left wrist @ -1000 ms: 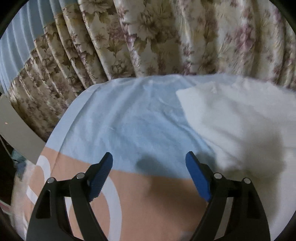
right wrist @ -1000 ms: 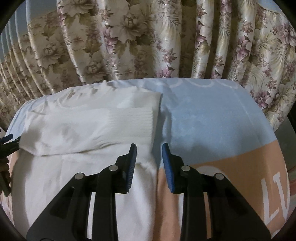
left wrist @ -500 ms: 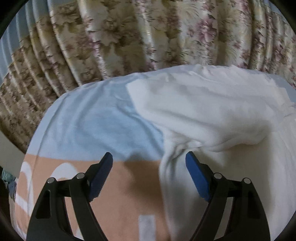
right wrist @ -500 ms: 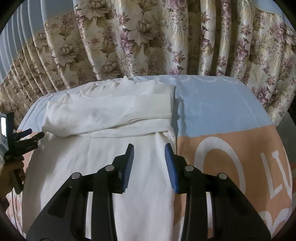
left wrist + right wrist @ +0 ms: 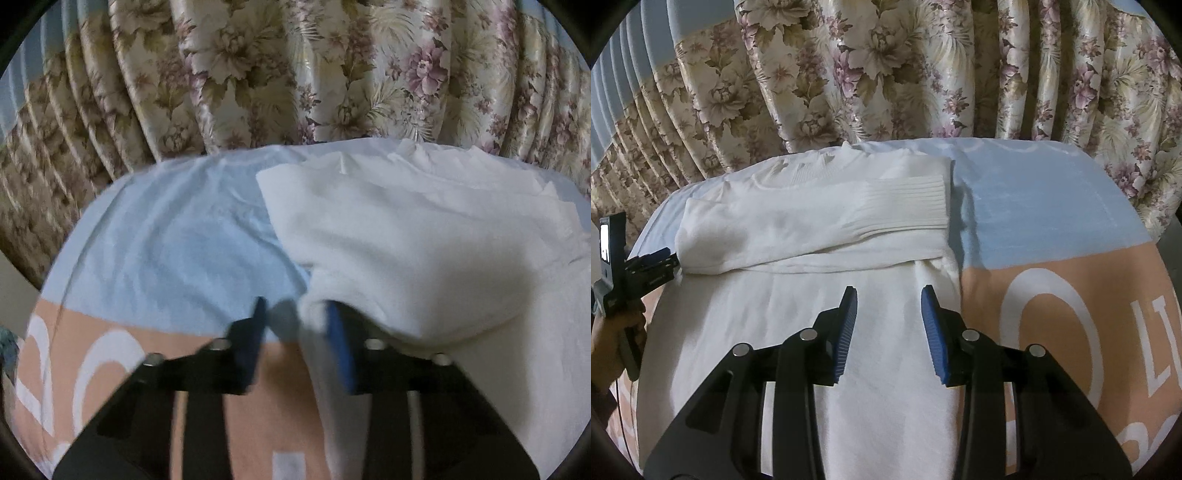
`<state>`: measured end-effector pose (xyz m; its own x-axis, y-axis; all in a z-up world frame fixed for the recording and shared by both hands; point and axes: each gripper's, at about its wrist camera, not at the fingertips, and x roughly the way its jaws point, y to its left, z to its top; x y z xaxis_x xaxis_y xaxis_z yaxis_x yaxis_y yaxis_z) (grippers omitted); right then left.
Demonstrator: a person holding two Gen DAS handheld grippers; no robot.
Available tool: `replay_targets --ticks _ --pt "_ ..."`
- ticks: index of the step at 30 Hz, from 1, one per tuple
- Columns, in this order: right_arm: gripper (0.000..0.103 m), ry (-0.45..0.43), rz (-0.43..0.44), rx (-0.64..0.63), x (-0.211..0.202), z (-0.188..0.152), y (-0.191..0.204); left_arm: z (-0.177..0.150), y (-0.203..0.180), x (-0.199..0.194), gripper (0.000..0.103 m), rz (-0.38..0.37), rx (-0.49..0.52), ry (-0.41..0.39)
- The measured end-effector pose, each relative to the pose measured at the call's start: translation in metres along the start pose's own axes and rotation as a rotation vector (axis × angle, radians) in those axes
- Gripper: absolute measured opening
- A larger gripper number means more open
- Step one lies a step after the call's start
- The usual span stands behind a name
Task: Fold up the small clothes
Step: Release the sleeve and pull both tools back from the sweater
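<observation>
Sweater (image 5: 798,332) runs lengthwise up the frame; left gripper (image 5: 295,325), jaws just closing around its left edge, sits nearest, right gripper (image 5: 888,317) hovers half-open, empty.

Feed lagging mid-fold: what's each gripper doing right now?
Left gripper: just been closing on the white sweater's edge; grip not confirmed.
Right gripper: open, above the sweater, holding nothing.

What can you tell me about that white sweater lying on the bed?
The white sweater is a soft knit, lying flat on a blue and peach sheet. One sleeve is folded across the chest, its ribbed cuff near the right edge. The left claw has just been closing on its left edge, cloth between the pads. The right claw hovers open above the body.
</observation>
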<state>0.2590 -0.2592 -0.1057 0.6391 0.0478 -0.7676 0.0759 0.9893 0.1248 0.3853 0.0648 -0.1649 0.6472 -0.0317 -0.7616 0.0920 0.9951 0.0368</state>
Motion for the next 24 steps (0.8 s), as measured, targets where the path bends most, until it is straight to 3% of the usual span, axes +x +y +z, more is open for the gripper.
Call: replay_targets --ticks 5,8,10,24 --pt "0.038 -0.002 0.009 0.001 0.001 0.001 0.003 -0.011 0.029 -0.009 0.023 -0.132 -0.223 0.003" --pt "0.038 -0.006 0.012 -0.001 0.000 0.001 0.005 -0.019 0.042 -0.012 0.027 -0.164 -0.303 0.008" --pt "0.038 -0.009 0.012 0.001 -0.001 0.001 0.005 -0.023 0.046 -0.016 0.026 -0.085 -0.294 0.008" --pt "0.038 -0.033 -0.006 -0.013 -0.035 -0.023 0.008 -0.074 0.039 -0.074 0.027 -0.063 -0.222 -0.013"
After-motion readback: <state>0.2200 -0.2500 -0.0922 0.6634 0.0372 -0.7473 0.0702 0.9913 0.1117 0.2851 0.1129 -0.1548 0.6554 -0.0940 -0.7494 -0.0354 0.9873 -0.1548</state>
